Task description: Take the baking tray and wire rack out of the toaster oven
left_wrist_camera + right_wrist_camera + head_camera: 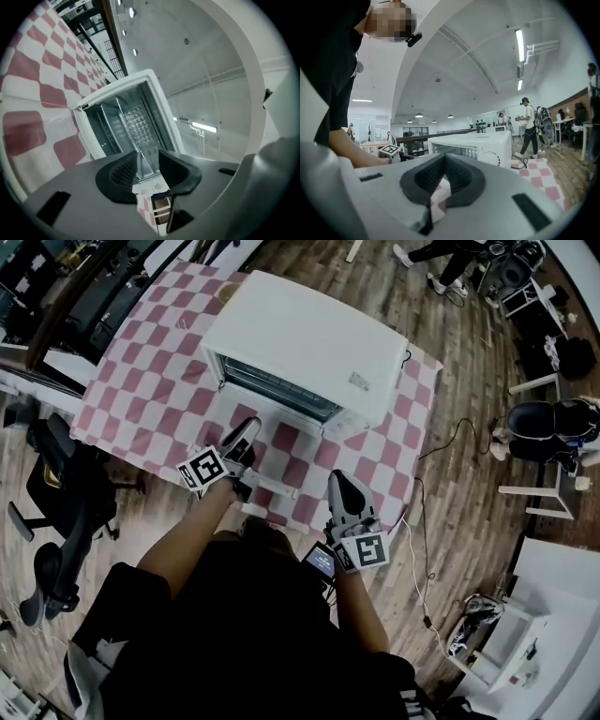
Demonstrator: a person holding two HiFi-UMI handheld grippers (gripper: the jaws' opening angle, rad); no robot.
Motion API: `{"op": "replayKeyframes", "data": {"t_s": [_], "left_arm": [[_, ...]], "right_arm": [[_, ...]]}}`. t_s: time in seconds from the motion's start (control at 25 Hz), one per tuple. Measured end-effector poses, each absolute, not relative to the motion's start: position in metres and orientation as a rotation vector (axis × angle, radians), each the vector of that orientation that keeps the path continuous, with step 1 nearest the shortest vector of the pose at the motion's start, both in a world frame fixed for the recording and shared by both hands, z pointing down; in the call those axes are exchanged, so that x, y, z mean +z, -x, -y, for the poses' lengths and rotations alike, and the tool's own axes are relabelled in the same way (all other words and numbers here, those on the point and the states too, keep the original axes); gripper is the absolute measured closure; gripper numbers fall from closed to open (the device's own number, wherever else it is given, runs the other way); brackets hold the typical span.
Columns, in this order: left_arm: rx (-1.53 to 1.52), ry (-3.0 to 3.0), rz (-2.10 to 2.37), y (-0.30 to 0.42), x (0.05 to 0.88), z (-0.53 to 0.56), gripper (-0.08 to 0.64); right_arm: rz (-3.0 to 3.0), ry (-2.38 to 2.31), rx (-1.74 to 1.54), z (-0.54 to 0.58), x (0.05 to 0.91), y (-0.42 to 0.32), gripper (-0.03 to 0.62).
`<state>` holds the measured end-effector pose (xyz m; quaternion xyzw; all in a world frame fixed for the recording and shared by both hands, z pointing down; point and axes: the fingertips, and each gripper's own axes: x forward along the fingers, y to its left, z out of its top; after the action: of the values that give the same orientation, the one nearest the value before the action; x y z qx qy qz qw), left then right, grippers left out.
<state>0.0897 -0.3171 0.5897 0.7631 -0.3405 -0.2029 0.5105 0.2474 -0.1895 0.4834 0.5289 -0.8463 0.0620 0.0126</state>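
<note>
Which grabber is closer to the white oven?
Left. The left gripper is just in front of the oven, pointing into its opening. The right gripper sits farther back, nearer the person, toward the oven's right front corner.

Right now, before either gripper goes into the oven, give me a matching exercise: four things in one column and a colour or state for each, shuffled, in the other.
Things:
A. toaster oven
B. tablecloth
C. left gripper
D. right gripper

Colours or states:
1. jaws together, nothing held
2. white casing
3. pink and white checks
4. jaws apart, nothing held, facing the oven's front

Pairs: A-2, B-3, C-4, D-1
</note>
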Motion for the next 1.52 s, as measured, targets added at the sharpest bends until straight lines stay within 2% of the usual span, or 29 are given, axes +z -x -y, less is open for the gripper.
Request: {"op": "replayKeyframes", "data": {"t_s": [0.48, 1.0, 1.4, 1.52], "left_arm": [[-0.601, -1.561, 0.811, -0.112, 0.66, 0.394, 0.405], [-0.678, -1.504, 0.814, -0.131, 0.679, 0.44, 0.405], [-0.726, -1.417, 0.82, -0.125, 0.688, 0.451, 0.482], [-0.73, -1.395, 0.81, -0.124, 0.689, 0.448, 0.485]], "right_arm": [[2.535, -1.73, 0.293, 0.199, 0.51, -0.286, 0.589], [2.526, -1.724, 0.332, 0.215, 0.524, -0.301, 0.589], [2.524, -1.699, 0.358, 0.212, 0.53, -0.295, 0.589], [2.527, -1.707, 0.358, 0.216, 0.525, -0.293, 0.589]]}}
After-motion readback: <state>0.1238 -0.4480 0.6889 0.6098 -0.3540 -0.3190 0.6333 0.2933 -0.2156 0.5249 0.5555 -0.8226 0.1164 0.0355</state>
